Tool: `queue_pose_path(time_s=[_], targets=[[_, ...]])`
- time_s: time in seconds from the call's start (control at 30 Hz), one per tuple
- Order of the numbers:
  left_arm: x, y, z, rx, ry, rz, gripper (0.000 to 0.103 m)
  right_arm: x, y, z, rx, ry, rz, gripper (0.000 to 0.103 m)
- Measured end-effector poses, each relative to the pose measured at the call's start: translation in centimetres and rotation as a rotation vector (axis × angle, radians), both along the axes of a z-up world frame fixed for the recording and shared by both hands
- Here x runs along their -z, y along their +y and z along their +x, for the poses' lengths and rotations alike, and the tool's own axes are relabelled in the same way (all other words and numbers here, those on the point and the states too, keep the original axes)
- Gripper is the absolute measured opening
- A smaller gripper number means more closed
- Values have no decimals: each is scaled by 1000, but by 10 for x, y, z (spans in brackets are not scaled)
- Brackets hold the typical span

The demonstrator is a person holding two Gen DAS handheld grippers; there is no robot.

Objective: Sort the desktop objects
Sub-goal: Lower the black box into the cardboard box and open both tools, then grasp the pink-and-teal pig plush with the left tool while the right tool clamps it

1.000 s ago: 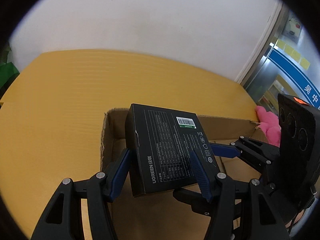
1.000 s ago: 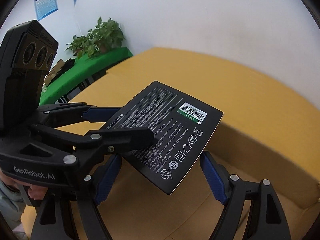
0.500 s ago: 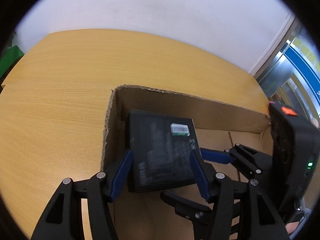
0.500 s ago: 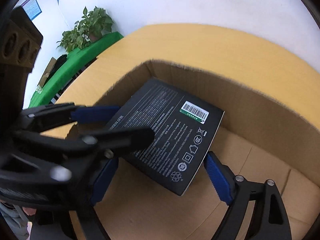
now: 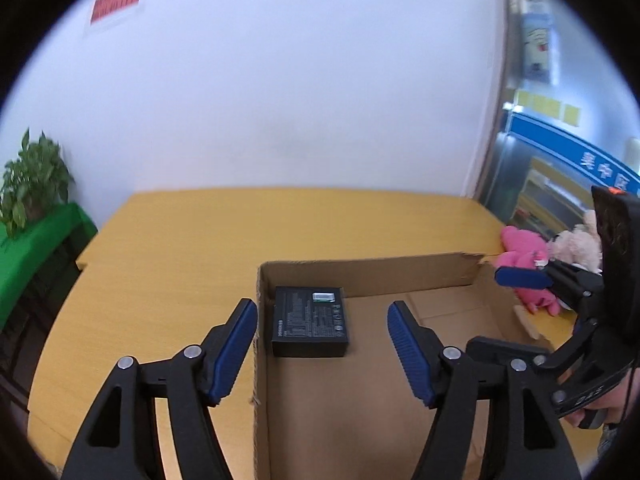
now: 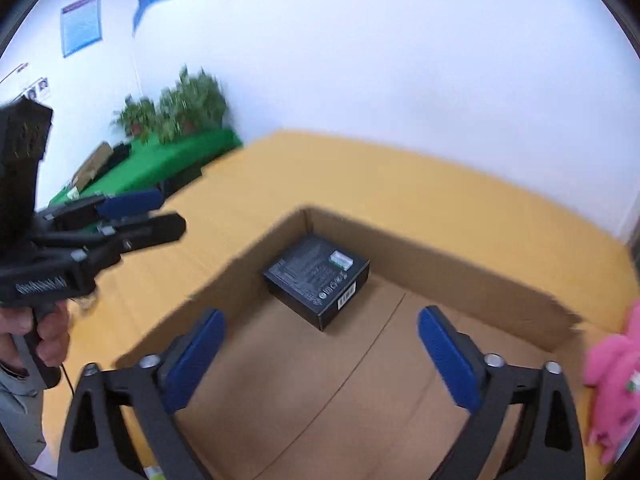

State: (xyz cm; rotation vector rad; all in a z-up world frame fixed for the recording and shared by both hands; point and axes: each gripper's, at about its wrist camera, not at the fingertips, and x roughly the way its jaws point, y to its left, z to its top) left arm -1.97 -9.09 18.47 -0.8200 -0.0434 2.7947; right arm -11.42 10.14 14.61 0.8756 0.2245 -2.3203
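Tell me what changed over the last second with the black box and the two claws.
The left claw let go of the black box, which now lies flat in the far left corner of the cardboard box. Both claws pulled up and back; the left claw's jaws now stand open. The right claw was open throughout and held nothing. The cardboard box and the pink plush toy stayed put.

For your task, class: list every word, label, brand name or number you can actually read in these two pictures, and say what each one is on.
None reads clearly.
Black box in the cardboard box: white print and barcode sticker, too small.
Blue sign: white Chinese characters, blurred.
Red wall notice: blurred.
Blue poster: blurred.
Left gripper body: white lettering, smeared.
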Motion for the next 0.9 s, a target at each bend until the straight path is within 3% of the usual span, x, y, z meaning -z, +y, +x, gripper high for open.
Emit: queue_pose_path(time_s=[0.07,0.23,0.3,0.53,0.7,0.73,0.77,0.8,0.87,0.9], targets=[[-7,-3,31,19,50,8,78,-17,12,34,11,58,-10,103],[0,27,58,55,101,18,79,-38,22,110,51,153,1,103],[9,58,59,70,103,17,79,-33,33,136,97,166,-13,103],[40,91,103,122,92,-22,79,-10,70,196,194,178,-33,103],[63,90,110,99,58,43,79,8,89,218,241,153,-77,101],[66,92,111,101,52,44,78,13,93,222,246,142,-82,97],[72,93,113,107,42,48,77,18,95,226,253,139,-74,86],[76,95,116,120,38,52,71,23,96,230,257,136,-66,79],[85,98,119,160,17,69,14,30,100,234,258,116,-68,47],[90,99,120,173,-2,80,3,34,104,235,255,95,-77,42]])
